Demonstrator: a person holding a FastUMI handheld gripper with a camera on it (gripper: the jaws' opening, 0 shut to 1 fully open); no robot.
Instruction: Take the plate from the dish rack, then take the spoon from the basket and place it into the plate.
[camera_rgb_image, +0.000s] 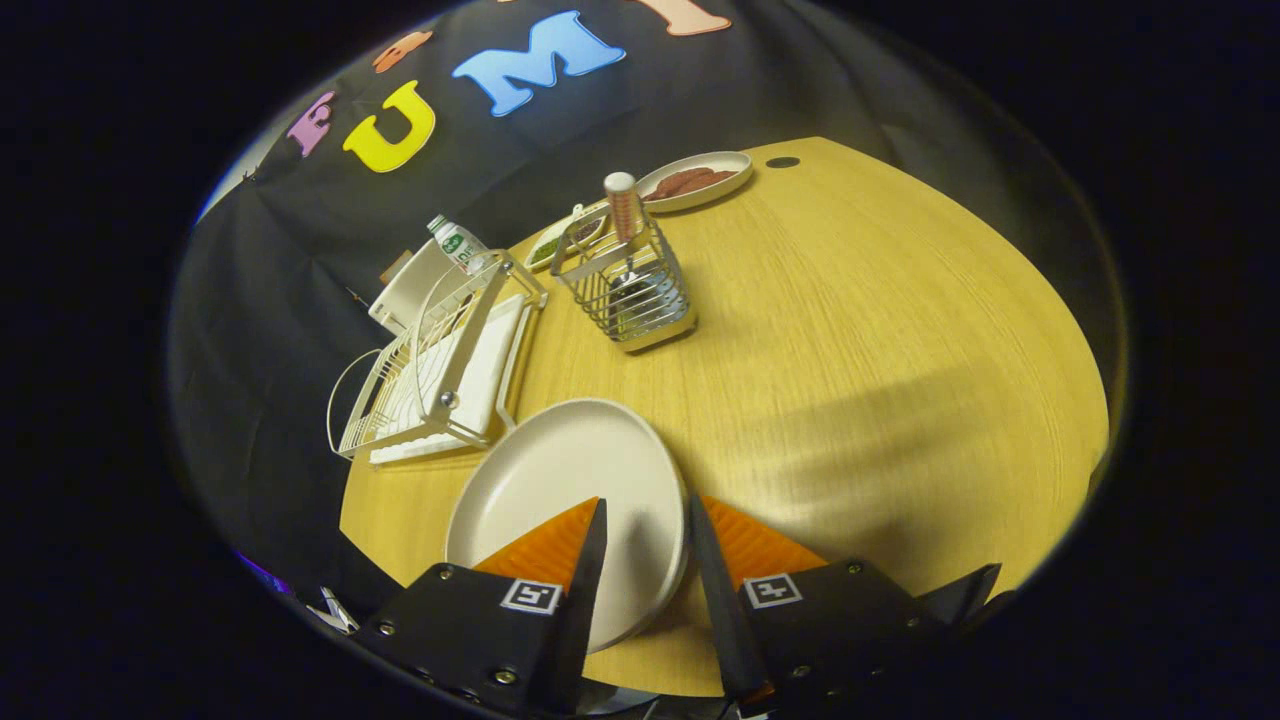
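A round cream plate (560, 490) lies flat on the wooden table (850, 330), just in front of the white wire dish rack (440, 360). My gripper (645, 500) is open above the plate's near right side. One finger (560, 545) hangs over the plate and the other finger (745, 545) stands just past its right rim. Neither presses on it. Beyond the plate stands a metal wire basket (640, 295). In it the spoon (625, 210) stands upright, its ribbed handle sticking out of the top.
A bottle (460, 243) and a white board (410, 285) stand behind the rack. A small dish of greens (560, 238) and an oval plate with reddish food (697, 180) sit at the far edge. The table's right half is bare wood.
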